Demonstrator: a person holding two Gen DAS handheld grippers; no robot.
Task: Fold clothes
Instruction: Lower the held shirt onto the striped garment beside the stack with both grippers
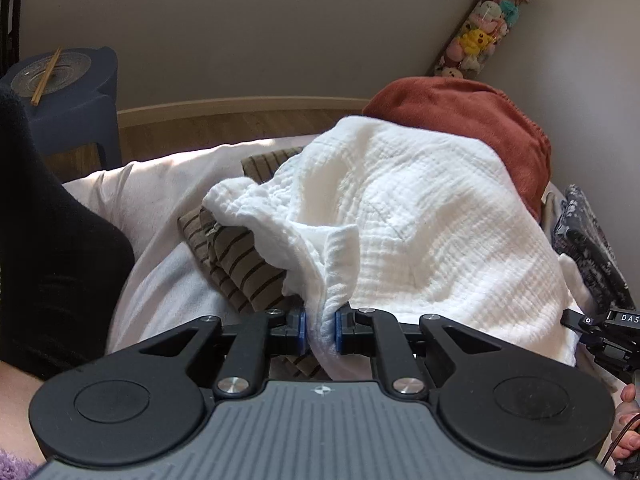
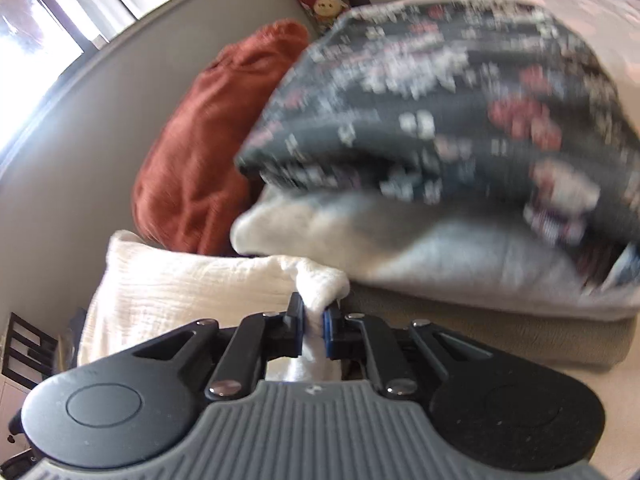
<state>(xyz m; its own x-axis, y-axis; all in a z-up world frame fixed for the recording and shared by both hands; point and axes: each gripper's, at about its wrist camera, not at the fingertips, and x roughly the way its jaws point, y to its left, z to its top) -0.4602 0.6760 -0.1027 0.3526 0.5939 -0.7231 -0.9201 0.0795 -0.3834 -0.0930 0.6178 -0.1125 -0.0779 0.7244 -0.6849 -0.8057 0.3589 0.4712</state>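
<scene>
A white crinkled garment (image 1: 420, 216) lies spread over the bed in the left wrist view. My left gripper (image 1: 320, 330) is shut on a bunched fold of its near edge. The right wrist view shows the same white garment (image 2: 180, 280) stretching away to the left, and my right gripper (image 2: 314, 328) is shut on a pinched corner of it. The right gripper's black body (image 1: 600, 328) shows at the right edge of the left wrist view, level with the left one.
A brown striped garment (image 1: 240, 264) lies under the white one. A rust-red cloth (image 1: 480, 120) is heaped behind. A dark floral garment (image 2: 440, 100) tops a grey-white stack (image 2: 440, 248) on the right. A dark blue stool (image 1: 76, 92) stands by the wall. A black sleeve (image 1: 48, 240) fills the left.
</scene>
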